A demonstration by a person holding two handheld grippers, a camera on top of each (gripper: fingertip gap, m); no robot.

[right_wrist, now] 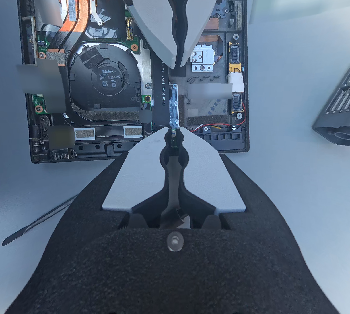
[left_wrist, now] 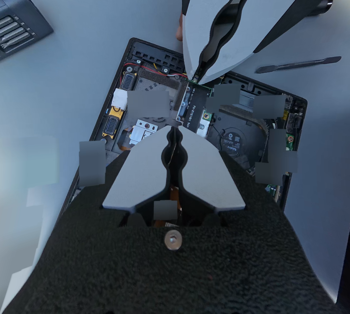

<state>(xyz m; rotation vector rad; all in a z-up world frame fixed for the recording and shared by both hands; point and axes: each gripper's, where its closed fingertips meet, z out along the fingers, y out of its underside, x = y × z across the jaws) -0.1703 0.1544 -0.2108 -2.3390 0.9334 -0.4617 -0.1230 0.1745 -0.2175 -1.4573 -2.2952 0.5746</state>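
Observation:
An opened black laptop chassis [left_wrist: 151, 52] [right_wrist: 85, 157] lies on a pale table with its boards bare. A narrow card under black film [left_wrist: 197, 109] [right_wrist: 161, 100] lies beside the round fan [left_wrist: 233, 140] [right_wrist: 106, 81]. My right gripper [right_wrist: 174, 130] is shut on the card's green end [right_wrist: 173, 141]; in the left wrist view it [left_wrist: 196, 79] comes in from the top. My left gripper [left_wrist: 175, 128] is shut and holds nothing that I can see. Its tips are at the card's other end, beside a silver bracket [left_wrist: 144, 130]; it also shows in the right wrist view [right_wrist: 177, 66].
A black pry tool [left_wrist: 299, 64] [right_wrist: 37, 219] lies on the table beside the chassis. A dark case of screwdriver bits [left_wrist: 17, 26] [right_wrist: 337, 111] stands on the other side. Copper heat pipes [right_wrist: 79, 1], two speakers [right_wrist: 235, 100] and red and black wires [left_wrist: 151, 67] lie inside. The round fan [left_wrist: 233, 140] is about 6 cm from my left fingertips. Look for it in the right wrist view [right_wrist: 109, 81] too.

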